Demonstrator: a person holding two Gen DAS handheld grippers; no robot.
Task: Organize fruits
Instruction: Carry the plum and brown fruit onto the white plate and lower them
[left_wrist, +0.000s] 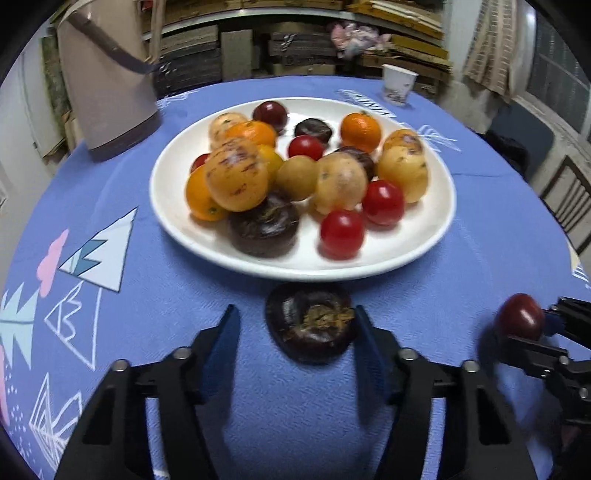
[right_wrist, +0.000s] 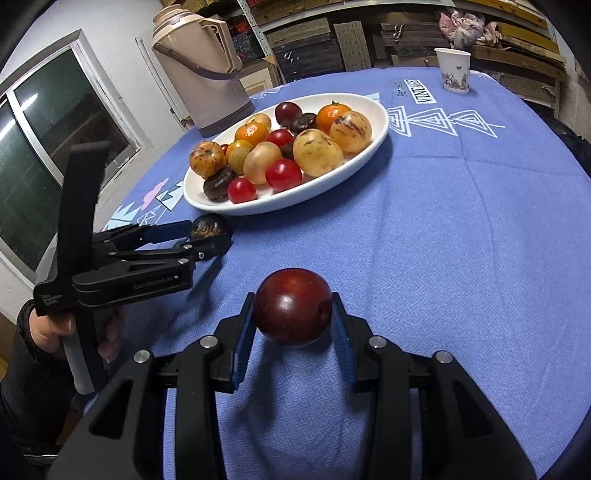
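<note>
A white plate (left_wrist: 436, 236) (right_wrist: 369, 147) holds several fruits: oranges, red tomatoes, yellow speckled fruits and dark purple ones. A dark purple fruit (left_wrist: 312, 326) (right_wrist: 210, 229) lies on the blue cloth just in front of the plate, between the fingers of my left gripper (left_wrist: 297, 328) (right_wrist: 194, 236), which is open around it; its right finger is close to the fruit. My right gripper (right_wrist: 293, 317) (left_wrist: 532, 328) is shut on a dark red plum (right_wrist: 293, 306) (left_wrist: 521, 315), held just above the cloth, to the right of the left gripper.
A beige thermos jug (left_wrist: 107, 85) (right_wrist: 203, 70) stands behind the plate on the left. A white paper cup (left_wrist: 399, 83) (right_wrist: 454, 70) stands at the table's far edge. The blue patterned tablecloth (right_wrist: 461, 240) covers the round table.
</note>
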